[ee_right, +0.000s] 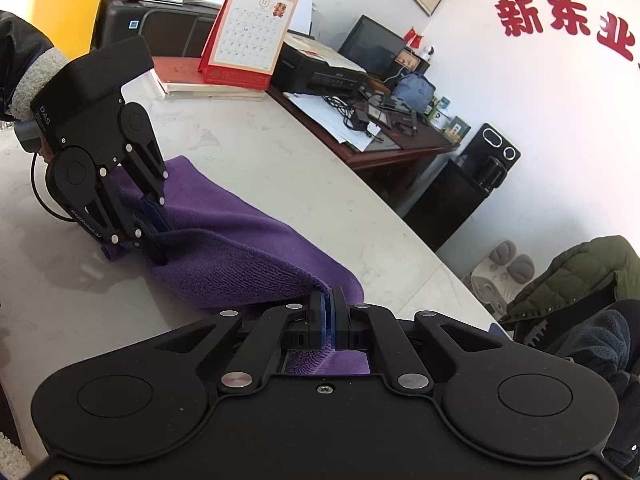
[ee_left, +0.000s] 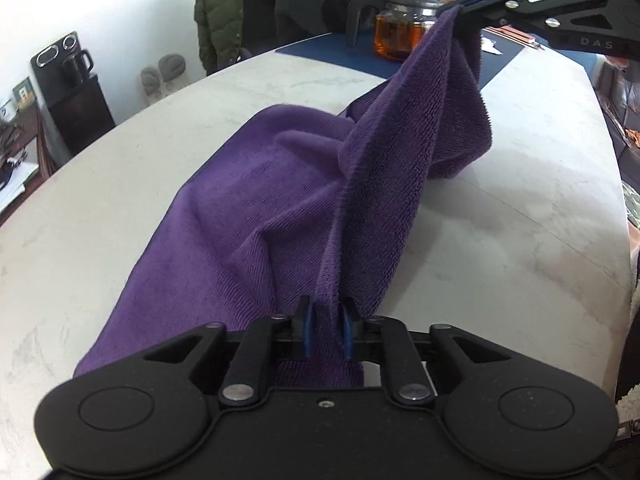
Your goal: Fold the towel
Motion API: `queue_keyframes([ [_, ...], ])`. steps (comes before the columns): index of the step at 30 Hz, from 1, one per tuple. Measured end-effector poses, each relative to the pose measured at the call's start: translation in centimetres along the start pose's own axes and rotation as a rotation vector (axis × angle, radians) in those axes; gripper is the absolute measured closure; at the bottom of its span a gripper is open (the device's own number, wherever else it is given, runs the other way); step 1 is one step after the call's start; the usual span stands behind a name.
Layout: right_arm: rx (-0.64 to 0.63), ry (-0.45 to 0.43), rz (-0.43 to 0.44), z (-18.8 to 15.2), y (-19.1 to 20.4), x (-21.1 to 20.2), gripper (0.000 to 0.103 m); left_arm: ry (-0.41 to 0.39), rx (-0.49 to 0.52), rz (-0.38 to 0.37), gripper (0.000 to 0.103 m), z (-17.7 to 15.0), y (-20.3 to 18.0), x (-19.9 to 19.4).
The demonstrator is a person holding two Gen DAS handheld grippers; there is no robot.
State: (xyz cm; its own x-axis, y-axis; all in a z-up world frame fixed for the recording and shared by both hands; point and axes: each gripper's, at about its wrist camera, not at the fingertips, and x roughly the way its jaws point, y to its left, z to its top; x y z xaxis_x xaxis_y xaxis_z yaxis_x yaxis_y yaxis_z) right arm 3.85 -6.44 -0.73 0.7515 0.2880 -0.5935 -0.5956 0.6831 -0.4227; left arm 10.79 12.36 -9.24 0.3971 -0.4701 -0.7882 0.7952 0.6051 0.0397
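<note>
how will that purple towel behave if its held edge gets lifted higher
Probably floppy: the purple towel sags and creases between the left tongs and right tongs. Likely light, since thin pinches hold it. Its looped pile should grip rather than slip, and the rest may drag across the white table.

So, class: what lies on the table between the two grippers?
Only the purple towel spans from the left gripper to the right gripper, each pinching a corner; the table around it is bare, seen from the left wrist.
</note>
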Motion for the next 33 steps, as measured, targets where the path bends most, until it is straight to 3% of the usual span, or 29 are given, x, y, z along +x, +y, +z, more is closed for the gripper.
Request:
queue_keyframes([
  [5,0.015,0.010,-0.005,-0.2,-0.5,0.5,0.101,-0.082,-0.116,0.075,0.101,0.4,0.9,-1.4],
  [11,0.011,-0.042,-0.045,1.4,-4.3,2.0,0.101,-0.247,-0.345,0.129,0.101,4.3,6.6,-5.4],
  [17,-0.013,-0.144,-0.106,6.3,-11.1,4.7,0.101,-0.403,-0.262,0.256,0.101,11.6,10.2,-9.4],
  [21,-0.072,-0.251,-0.199,10.7,-14.6,3.6,0.101,-0.512,-0.174,0.334,0.101,15.6,11.4,-14.0],
  [24,-0.087,-0.340,-0.253,12.9,-16.2,1.5,0.101,-0.562,-0.098,0.365,0.101,16.8,10.8,-16.3],
  [28,-0.068,-0.388,-0.254,12.1,-15.6,-0.2,0.101,-0.526,-0.036,0.360,0.101,15.5,8.8,-15.8],
  [31,-0.065,-0.341,-0.191,9.1,-12.8,-0.1,0.101,-0.412,-0.005,0.331,0.101,12.9,7.3,-13.3],
  [33,-0.062,-0.279,-0.124,6.5,-10.3,0.5,0.101,-0.285,0.016,0.285,0.101,9.7,5.6,-10.7],
])
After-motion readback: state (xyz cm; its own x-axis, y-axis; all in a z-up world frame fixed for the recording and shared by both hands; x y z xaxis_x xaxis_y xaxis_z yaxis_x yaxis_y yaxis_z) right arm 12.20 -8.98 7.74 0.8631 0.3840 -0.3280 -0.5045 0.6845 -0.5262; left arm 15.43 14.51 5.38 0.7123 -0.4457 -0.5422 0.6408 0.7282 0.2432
